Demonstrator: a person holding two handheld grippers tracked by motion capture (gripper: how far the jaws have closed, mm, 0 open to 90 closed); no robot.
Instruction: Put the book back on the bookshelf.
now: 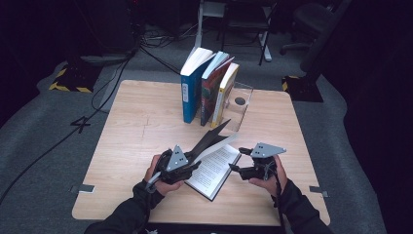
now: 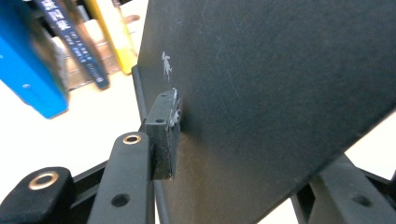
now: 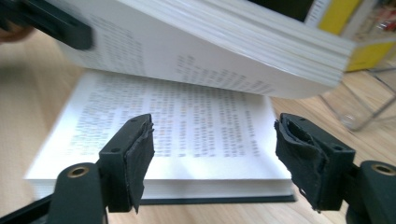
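A black-covered book (image 1: 217, 169) lies open at the table's front middle. Its left half, cover (image 1: 210, 138) and a block of pages, is lifted at a slant. My left gripper (image 1: 195, 159) is shut on that raised half; in the left gripper view one pad (image 2: 163, 130) presses against the black cover (image 2: 280, 84). My right gripper (image 1: 236, 160) stands open at the book's right edge, touching nothing. In the right gripper view its jaws (image 3: 215, 158) frame the flat printed page (image 3: 187, 116), with the lifted pages (image 3: 224, 42) arching above.
At the back of the wooden table (image 1: 136, 126) three books stand upright: blue (image 1: 191, 85), dark (image 1: 212, 87) and yellow (image 1: 224, 95), leaning on a clear bookend (image 1: 241, 105). Cables and chair legs lie on the floor behind.
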